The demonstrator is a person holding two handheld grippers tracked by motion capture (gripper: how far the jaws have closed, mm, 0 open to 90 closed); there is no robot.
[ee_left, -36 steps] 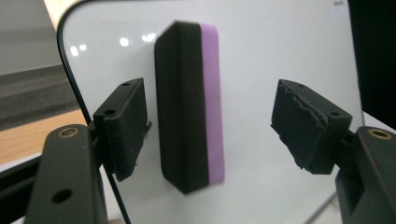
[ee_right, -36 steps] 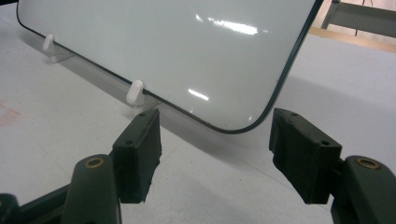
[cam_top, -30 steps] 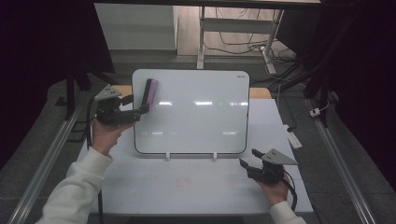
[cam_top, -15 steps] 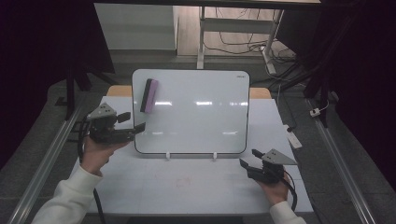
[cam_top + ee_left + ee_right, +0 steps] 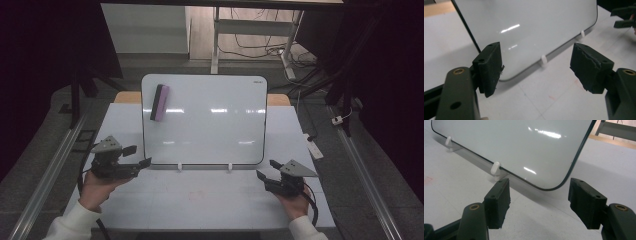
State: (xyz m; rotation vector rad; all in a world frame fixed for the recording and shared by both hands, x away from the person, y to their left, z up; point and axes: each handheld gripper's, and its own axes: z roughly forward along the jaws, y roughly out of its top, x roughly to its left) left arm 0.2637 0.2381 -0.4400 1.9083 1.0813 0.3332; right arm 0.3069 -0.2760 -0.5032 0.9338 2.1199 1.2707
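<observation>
White and glossy, the board (image 5: 205, 120) stands propped on two small clips (image 5: 180, 166) at the far middle of the surface (image 5: 210, 200), tilted back, its long axis running left to right. A purple-and-black eraser (image 5: 160, 102) clings to its upper left corner, long axis nearly upright, leaning a little to the right at the top.

The left hand-held gripper (image 5: 136, 156) sits low at the near left, just beside the board's lower left corner; its jaws stand open with nothing between them. The eraser lies up and slightly right of it, farther away. The right hand-held gripper (image 5: 265, 171) rests at the near right, by the lower right corner, jaws also apart and empty.

The left one is clearly nearer the eraser, so by my judgement any reach for it falls to that hand, and the jaws would need to close across the eraser's short width.

A small dark mark sits at the board's top right corner, too small to read. No other writing shows.
</observation>
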